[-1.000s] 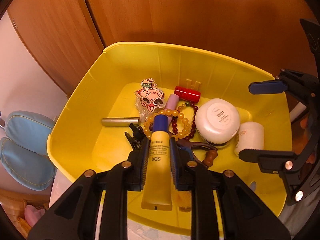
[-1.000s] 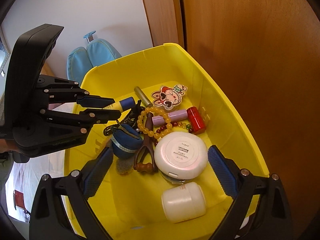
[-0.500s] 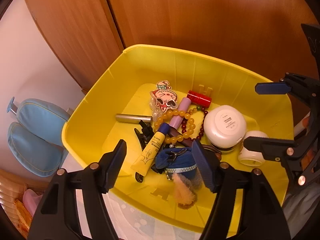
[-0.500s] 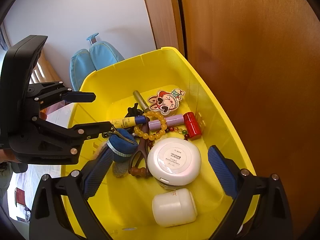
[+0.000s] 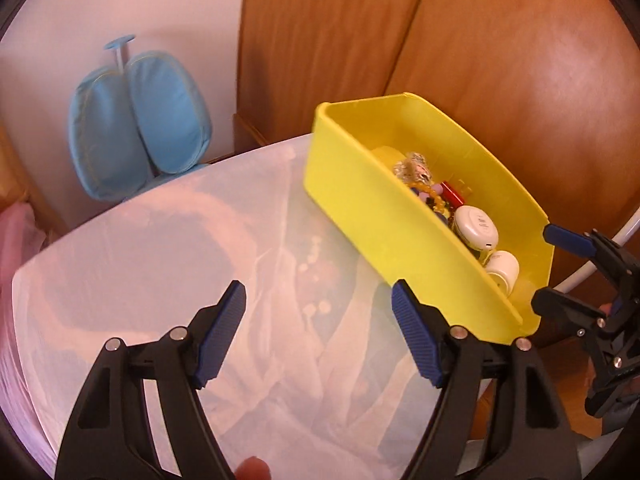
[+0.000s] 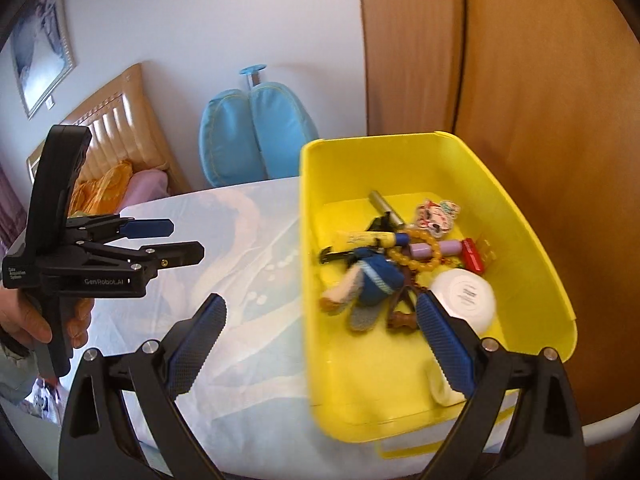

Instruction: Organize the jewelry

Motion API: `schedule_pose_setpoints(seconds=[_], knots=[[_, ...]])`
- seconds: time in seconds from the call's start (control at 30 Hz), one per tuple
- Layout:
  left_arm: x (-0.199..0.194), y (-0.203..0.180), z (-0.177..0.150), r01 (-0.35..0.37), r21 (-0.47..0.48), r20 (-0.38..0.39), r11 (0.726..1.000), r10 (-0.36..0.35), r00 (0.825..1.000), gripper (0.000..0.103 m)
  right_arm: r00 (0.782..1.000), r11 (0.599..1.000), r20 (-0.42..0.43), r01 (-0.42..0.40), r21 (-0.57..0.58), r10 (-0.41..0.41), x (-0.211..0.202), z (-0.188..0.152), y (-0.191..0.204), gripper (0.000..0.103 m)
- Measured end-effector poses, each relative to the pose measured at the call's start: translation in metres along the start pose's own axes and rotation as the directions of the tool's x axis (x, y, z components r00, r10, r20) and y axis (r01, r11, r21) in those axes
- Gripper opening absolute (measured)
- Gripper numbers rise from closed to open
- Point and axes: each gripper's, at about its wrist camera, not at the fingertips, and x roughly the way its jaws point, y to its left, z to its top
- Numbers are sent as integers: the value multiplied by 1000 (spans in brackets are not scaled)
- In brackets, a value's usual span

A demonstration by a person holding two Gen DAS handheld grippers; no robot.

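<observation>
Both the left gripper and the right gripper are being held with fingers spread wide, nothing grasped. An amber bead bracelet is lying inside the yellow plastic bin, beside a white round compact; the bin is sitting on the white-covered table.

Glossy yellow plastic bin

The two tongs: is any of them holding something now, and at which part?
Nothing is held. The left tongs are open over the white table cover, and the right tongs are open at the yellow bin.
</observation>
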Motion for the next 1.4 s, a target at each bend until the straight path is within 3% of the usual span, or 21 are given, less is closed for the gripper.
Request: schedule_pose_setpoints(seconds=[0.13,0.23,0.47,0.6,0.87,1.1,1.27,1.4], knots=[[-46,47,-46,-5,-98,46,995,9,999,74,997,991,-31,-70,-113,67,6,-4,73,97],[-70,73,-79,-26,-130,29,991,30,999,94,991,974,-64,-130,-186,120,13,-10,124,97],[-105,125,-151,-139,-197,-27,970,136,990,94,970,923,-134,-236,-305,204,29,-30,224,97],[-126,150,-184,-151,-251,-31,956,148,988,96,966,915,-152,-250,-317,211,34,-37,255,97],[-159,174,-219,-181,-362,20,914,202,979,96,967,911,-164,-241,-333,196,32,-39,272,97],[-169,157,-222,-215,-396,60,893,259,964,96,960,879,-168,-274,-390,225,32,-34,269,97],[-167,147,-218,-231,-421,45,877,274,961,96,950,871,-175,-308,-382,259,34,-28,253,97],[-158,143,-223,-268,-472,1,840,304,953,96,942,869,-206,-325,-372,265,47,-27,234,97]])
